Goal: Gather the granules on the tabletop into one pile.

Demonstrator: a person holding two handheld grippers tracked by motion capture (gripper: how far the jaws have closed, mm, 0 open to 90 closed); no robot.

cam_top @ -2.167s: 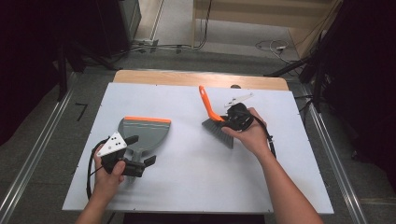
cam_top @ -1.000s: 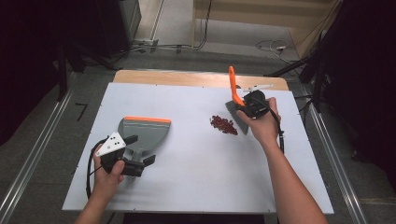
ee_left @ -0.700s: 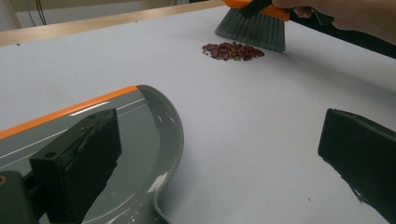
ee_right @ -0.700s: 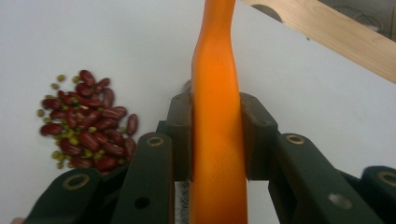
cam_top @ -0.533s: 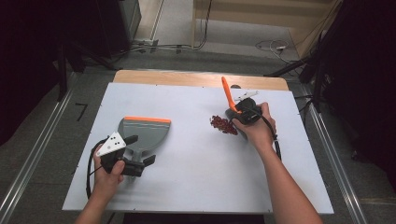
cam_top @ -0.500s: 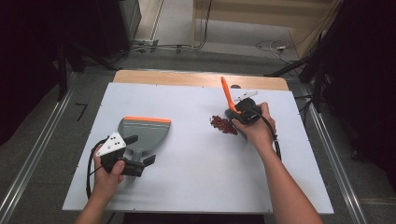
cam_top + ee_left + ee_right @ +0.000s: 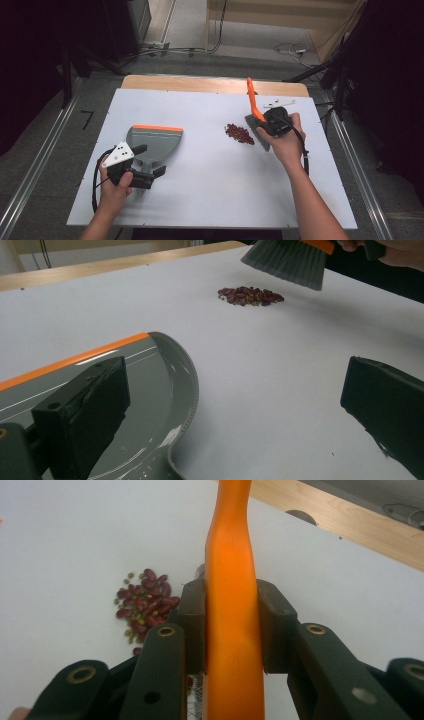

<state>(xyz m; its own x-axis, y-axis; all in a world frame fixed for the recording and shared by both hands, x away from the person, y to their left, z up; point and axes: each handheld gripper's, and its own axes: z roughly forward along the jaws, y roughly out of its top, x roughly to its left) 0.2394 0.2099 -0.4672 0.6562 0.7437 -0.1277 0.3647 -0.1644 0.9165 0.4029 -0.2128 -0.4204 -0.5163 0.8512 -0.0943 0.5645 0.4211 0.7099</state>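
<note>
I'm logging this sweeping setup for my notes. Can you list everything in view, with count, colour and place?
beans: one small pile, dark red with a few greenish ones, on the table right of centre, just left of the bristles
brush: one, orange handle and grey bristles, held at the right beside the beans
dustpan: one, grey with an orange front edge, flat on the table at the left
table: one, white top with a wooden strip along the far edge
cables: several, on the floor beyond the table
left gripper: one, black, jaws open, at the dustpan's near end
right gripper: one, black, jaws shut on the brush handle
hands: two, one on each gripper
</note>
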